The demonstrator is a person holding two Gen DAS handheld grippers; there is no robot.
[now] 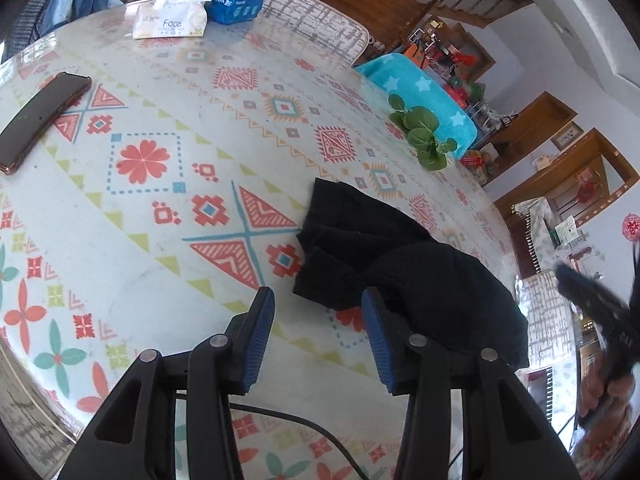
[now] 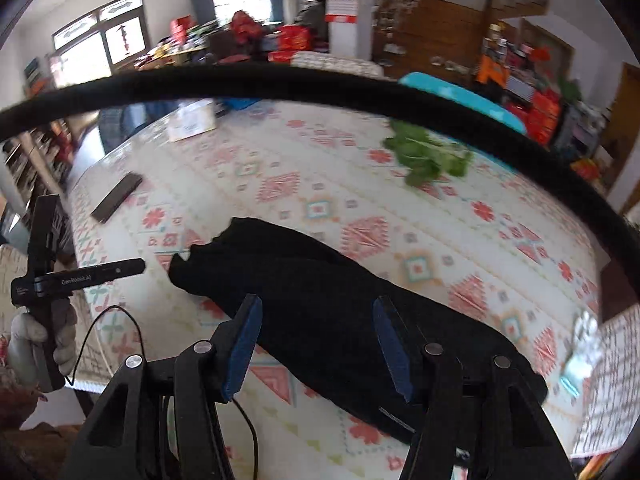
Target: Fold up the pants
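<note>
Both grippers hover with jaws apart, holding nothing: the left gripper (image 1: 318, 338) moderately, the right gripper (image 2: 316, 346) wider. The black pants (image 1: 384, 264) lie bunched on the patterned table (image 1: 200, 80), at one o'clock from the left fingers. Soft, limp, light cloth: best pinched at an edge. Phone (image 1: 40, 116) at ten o'clock, leafy greens (image 1: 424, 136) at one, both clear.

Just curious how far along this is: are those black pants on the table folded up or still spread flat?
Folded: the black pants lie as a compact, layered bundle with stacked edges showing, not spread flat.
</note>
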